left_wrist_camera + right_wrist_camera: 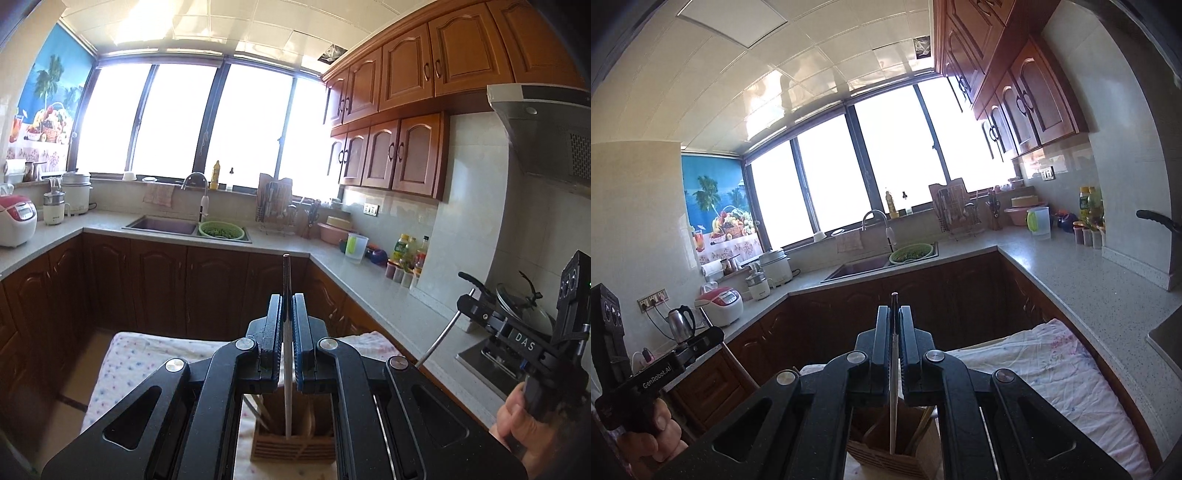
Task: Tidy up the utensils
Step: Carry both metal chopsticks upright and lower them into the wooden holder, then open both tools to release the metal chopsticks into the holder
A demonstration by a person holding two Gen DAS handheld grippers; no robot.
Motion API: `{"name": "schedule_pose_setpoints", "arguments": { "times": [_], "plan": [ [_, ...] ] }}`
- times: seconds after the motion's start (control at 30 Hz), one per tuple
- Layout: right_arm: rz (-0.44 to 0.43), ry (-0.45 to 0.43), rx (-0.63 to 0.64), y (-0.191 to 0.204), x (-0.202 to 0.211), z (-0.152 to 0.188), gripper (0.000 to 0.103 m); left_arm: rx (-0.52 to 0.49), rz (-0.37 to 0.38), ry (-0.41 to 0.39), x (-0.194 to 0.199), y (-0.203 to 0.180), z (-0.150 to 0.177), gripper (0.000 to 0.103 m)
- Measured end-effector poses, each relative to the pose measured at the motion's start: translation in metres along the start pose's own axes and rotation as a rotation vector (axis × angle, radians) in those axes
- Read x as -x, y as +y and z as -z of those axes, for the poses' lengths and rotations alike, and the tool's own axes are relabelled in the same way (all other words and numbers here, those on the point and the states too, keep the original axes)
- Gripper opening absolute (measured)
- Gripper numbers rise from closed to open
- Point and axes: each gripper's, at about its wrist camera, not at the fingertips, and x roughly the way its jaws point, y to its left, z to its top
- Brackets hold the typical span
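Left wrist view: the left gripper (287,317) pinches a chopstick (287,354) above the wooden holder (291,443) on the cloth-covered table (147,354).

Right wrist view: the right gripper (895,328) pinches another chopstick (894,387) over the same holder, which already has utensils inside; both chopsticks are not yet stowed.

Around me: U-shaped kitchen, speckled grey tabletop (332,264) over dark wood base cabinets (218,291), reddish wall cabinets (406,74), wide glaring window (177,122), tiled ceiling (713,85), sink (162,224), tropical fruit poster (716,199).
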Motion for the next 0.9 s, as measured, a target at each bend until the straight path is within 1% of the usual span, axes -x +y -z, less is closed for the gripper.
{"name": "schedule_pose_setpoints", "arguments": {
  "times": [0.13,0.33,0.5,0.67,0.73,0.8,0.9],
  "plan": [
    [0.020,0.007,-0.018,-0.008,-0.019,0.007,0.004,0.028,-0.014,0.011,-0.028,0.005,0.014,0.004],
    [0.026,0.032,-0.024,-0.012,-0.034,0.032,0.004,0.091,-0.044,0.064,-0.055,0.022,0.053,0.004],
    [0.033,0.069,-0.024,-0.016,-0.045,0.051,0.004,0.114,-0.054,0.099,-0.059,0.030,0.077,0.004],
    [0.038,0.120,-0.039,-0.022,-0.054,0.067,0.004,0.113,-0.060,0.141,-0.063,0.033,0.092,0.004],
    [0.041,0.141,-0.042,-0.023,-0.059,0.074,0.004,0.114,-0.051,0.157,-0.064,0.034,0.097,0.004],
    [0.041,0.164,-0.050,-0.025,-0.063,0.079,0.004,0.104,-0.046,0.169,-0.065,0.033,0.101,0.004],
    [0.045,0.189,-0.054,-0.027,-0.067,0.087,0.004,0.079,-0.053,0.164,-0.064,0.027,0.104,0.004]
  ]
}}
